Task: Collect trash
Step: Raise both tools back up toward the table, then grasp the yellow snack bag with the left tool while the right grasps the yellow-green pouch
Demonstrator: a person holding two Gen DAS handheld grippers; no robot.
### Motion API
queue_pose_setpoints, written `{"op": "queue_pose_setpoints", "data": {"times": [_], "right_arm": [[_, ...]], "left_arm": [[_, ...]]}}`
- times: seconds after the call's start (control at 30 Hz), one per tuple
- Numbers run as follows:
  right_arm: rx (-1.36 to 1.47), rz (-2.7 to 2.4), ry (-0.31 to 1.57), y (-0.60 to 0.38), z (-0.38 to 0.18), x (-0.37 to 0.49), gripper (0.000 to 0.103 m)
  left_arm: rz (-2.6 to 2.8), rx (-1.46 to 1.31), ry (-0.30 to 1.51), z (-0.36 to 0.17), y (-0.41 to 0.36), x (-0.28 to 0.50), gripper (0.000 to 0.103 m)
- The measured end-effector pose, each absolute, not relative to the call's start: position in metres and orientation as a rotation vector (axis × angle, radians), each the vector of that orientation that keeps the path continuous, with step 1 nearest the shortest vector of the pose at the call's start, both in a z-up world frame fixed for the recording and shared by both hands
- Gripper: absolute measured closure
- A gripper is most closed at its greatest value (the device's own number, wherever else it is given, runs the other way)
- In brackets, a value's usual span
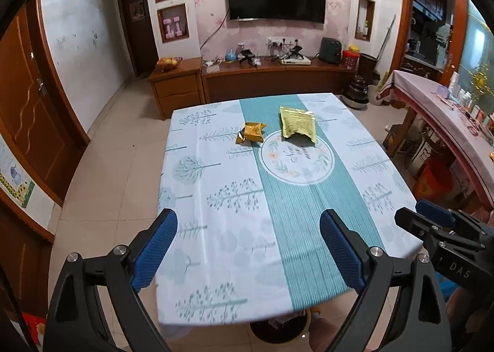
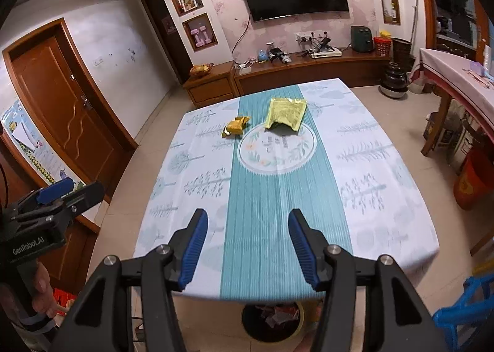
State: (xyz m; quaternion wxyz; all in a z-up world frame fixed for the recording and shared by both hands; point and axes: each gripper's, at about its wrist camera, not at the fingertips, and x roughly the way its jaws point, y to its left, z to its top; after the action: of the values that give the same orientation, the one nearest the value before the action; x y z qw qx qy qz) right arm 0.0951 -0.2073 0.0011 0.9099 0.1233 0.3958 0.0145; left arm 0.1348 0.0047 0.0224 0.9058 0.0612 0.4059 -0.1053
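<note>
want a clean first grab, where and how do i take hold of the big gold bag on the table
Probably the near edge of the gold bag: it lifts off the tablecloth with a dark gap beneath, while the far sealed edge lies flat. Come in low from the near side, one finger under that raised lip, one on top.

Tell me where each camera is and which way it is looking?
Left wrist: rides the left gripper, looking down over the table; its open fingers show, and the right gripper beside it.
Right wrist: rides the right gripper, facing the same way; its open fingers, the left gripper and a hand show.
Both see: the orange wrapper, gold bag, bin.
</note>
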Motion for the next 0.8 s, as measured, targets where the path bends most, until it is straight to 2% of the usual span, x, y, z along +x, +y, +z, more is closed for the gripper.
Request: {"op": "queue_pose_setpoints", "data": {"times": [0.07,0.3,0.47,0.8], "right_arm": [[0.251,0.041,0.824,-0.217,-0.002,0.121,0.037],[0.27,0.074,0.912,-0.267,-0.027,0.249,0.036],[0.289,0.104,1.003,-0.298,-0.057,0.345,0.024],[0.493,0.04,1.17,-0.334,-0.158,0.484,0.019]], "left_arm": [[-0.201,0.115,0.857,0.016,-0.004,0.164,0.005],[-0.145,0.055,1.001,-0.018,-0.042,0.293,0.004],[-0.104,0.046,1.09,-0.054,-0.069,0.376,0.004],[-0.017,0.017,1.232,-0.131,-0.083,0.485,0.004]]}}
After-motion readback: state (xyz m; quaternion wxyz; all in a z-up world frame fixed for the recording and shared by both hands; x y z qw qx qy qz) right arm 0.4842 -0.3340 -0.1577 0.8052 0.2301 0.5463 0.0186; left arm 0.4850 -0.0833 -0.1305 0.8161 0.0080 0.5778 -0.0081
